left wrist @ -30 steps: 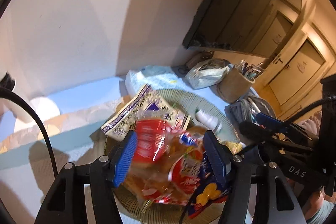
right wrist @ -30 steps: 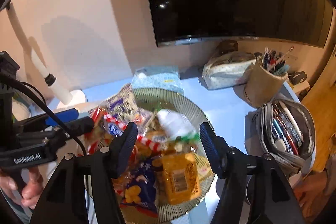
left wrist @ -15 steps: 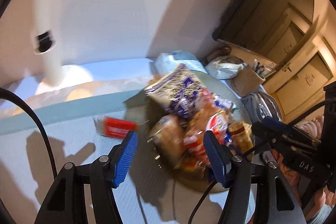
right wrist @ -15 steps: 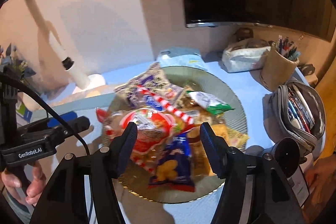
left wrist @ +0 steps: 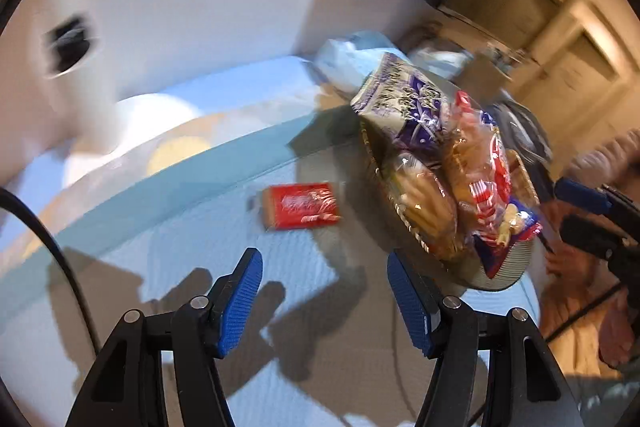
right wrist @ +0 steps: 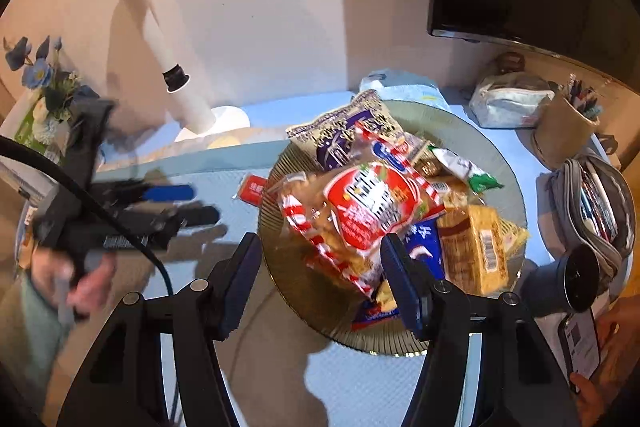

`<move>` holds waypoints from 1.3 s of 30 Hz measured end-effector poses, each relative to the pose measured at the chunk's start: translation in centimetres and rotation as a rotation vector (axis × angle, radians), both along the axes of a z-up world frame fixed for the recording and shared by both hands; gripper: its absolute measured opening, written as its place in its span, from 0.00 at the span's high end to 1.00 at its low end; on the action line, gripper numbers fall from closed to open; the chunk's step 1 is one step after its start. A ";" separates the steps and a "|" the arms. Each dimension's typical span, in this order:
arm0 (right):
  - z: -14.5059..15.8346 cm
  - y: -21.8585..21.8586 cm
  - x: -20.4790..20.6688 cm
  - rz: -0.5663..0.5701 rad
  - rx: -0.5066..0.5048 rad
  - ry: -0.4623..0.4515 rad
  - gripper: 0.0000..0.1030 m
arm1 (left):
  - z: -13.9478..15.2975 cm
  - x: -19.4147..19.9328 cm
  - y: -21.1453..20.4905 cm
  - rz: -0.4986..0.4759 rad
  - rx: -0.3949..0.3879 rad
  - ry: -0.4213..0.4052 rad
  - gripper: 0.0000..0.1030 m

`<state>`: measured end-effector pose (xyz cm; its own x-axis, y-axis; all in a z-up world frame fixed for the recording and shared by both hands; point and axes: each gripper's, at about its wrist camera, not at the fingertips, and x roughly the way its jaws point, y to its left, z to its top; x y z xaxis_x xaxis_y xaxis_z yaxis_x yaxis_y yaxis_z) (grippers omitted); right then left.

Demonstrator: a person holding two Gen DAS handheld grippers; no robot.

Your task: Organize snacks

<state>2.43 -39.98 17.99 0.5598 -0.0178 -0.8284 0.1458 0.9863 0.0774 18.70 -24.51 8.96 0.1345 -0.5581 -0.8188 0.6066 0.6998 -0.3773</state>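
Note:
A ribbed round plate carries a heap of snack bags, topped by a large red and white bag and a purple patterned bag. My right gripper hangs open over the plate's near left rim, with nothing pressed between its pads. A small red packet lies alone on the light blue mat, left of the plate. My left gripper stands open and empty above the mat, just short of that packet. In the right wrist view the left gripper shows left of the plate.
A white lamp post leans at the back left beside blue flowers. Behind the plate lie a tissue pack and a pouch. A pen cup, open pencil case and a hand-held phone crowd the right.
My left gripper has swung left off the plate and lower over the mat. The red packet, earlier by its left pad above the heap, now lies on the mat. My right gripper shifted left.

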 end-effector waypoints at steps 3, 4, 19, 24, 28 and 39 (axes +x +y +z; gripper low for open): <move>-0.4 -0.6 -0.9 -0.046 -0.015 0.015 0.41 | 0.2 1.9 -1.0 -0.073 -0.030 -0.025 0.35; -0.7 -1.0 -1.1 -0.070 -0.013 0.024 0.41 | 0.1 2.5 -1.6 -0.113 -0.036 -0.026 0.30; -4.6 -3.0 -3.9 -0.375 0.013 0.122 0.41 | -5.9 3.5 -7.6 -0.595 0.057 -0.088 0.56; -4.4 -1.9 -4.3 -0.372 -0.008 0.117 0.41 | -5.9 1.3 -6.9 -0.652 0.064 -0.122 0.56; -4.2 -1.3 -4.6 -0.367 -0.019 0.099 0.41 | -6.0 -0.9 -6.0 -0.629 0.106 -0.150 0.56; -2.6 -2.2 -5.6 -0.326 -0.020 0.055 0.41 | -2.1 -5.2 -2.3 -0.355 0.106 -0.197 0.68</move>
<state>-3.18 -42.23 15.41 0.4762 -0.2056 -0.8550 0.4575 0.8883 0.0412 13.47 -26.79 6.84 0.1090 -0.5123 -0.8519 0.8705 0.4630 -0.1670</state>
